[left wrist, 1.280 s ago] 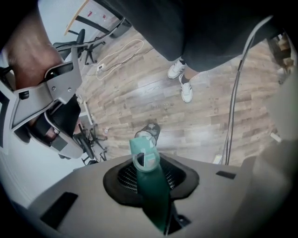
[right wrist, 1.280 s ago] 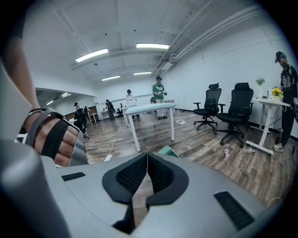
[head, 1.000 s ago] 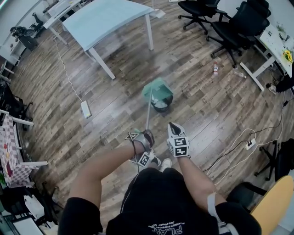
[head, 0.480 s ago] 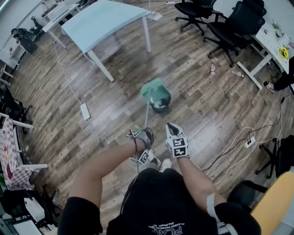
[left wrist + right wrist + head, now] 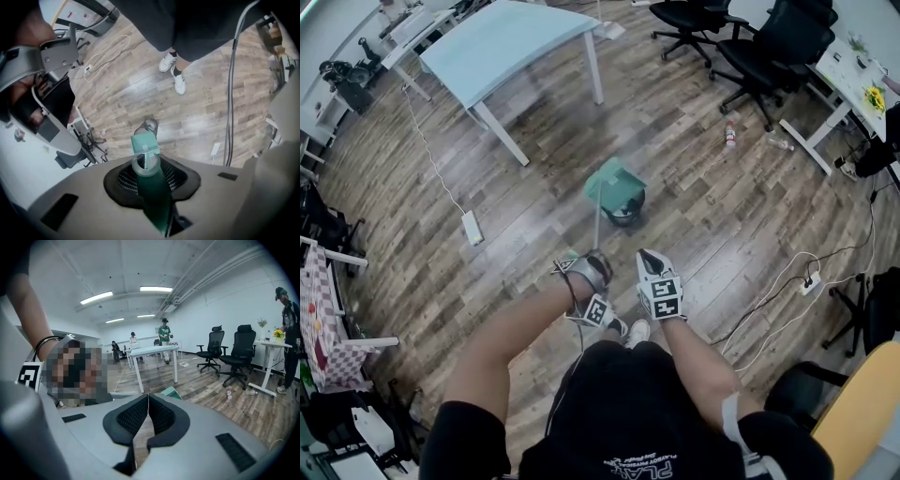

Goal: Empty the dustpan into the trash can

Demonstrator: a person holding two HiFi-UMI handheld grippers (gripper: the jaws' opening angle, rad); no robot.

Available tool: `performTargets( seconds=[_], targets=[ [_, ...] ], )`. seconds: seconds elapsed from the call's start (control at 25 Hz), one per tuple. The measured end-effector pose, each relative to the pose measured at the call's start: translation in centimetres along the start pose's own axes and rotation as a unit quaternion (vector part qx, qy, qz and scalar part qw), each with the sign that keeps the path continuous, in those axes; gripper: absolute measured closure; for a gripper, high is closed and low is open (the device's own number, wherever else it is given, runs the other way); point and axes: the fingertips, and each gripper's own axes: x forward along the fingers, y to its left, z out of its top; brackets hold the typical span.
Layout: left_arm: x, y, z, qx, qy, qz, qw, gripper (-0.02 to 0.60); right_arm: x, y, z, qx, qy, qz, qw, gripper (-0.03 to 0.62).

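My left tool (image 5: 146, 165) grips the dustpan handle (image 5: 154, 201). The handle runs straight ahead of the tool, with the green pan (image 5: 614, 180) at its far end above the trash can (image 5: 630, 212). Beside it, my right tool (image 5: 147, 397) is closed and empty.

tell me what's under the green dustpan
The dark trash can sits under the dustpan. Its near rim and some pale contents show; the dustpan covers its far side.

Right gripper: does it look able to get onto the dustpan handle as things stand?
Probably yes. The right gripper is shut and empty beside the handle, which the left gripper clamps. Bare handle shows beyond that grip, with nothing between. Its jaws must open first.
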Motion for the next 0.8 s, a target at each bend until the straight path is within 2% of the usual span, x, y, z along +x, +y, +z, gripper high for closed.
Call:
performTargets(
  seconds=[0.24, 0.52, 0.68, 0.8],
  targets=[
    [0.1, 0.9, 0.1, -0.079, -0.022, 0.013, 0.9965, 0.483, 0.0, 0.0, -0.3, -0.002, 0.008, 0.001, 1.0, 0.568],
    [0.0, 2.1, 0.0, -0.174, -0.047, 0.01, 0.9836, 0.483, 0.1, -0.4, -0.6, 0.0, 0.016, 0.001, 1.0, 0.568],
    [0.3, 2.8, -0.6, -0.243, -0.064, 0.007, 0.9679, 0.483, 0.1, -0.9, -1.3, 0.002, 0.025, 0.002, 1.0, 0.568],
    [0.2, 3.5, -1.7, -0.32, -0.077, 0.002, 0.9444, 0.483, 0.2, -1.2, -1.4, 0.002, 0.026, 0.0, 1.0, 0.568]
  ],
)
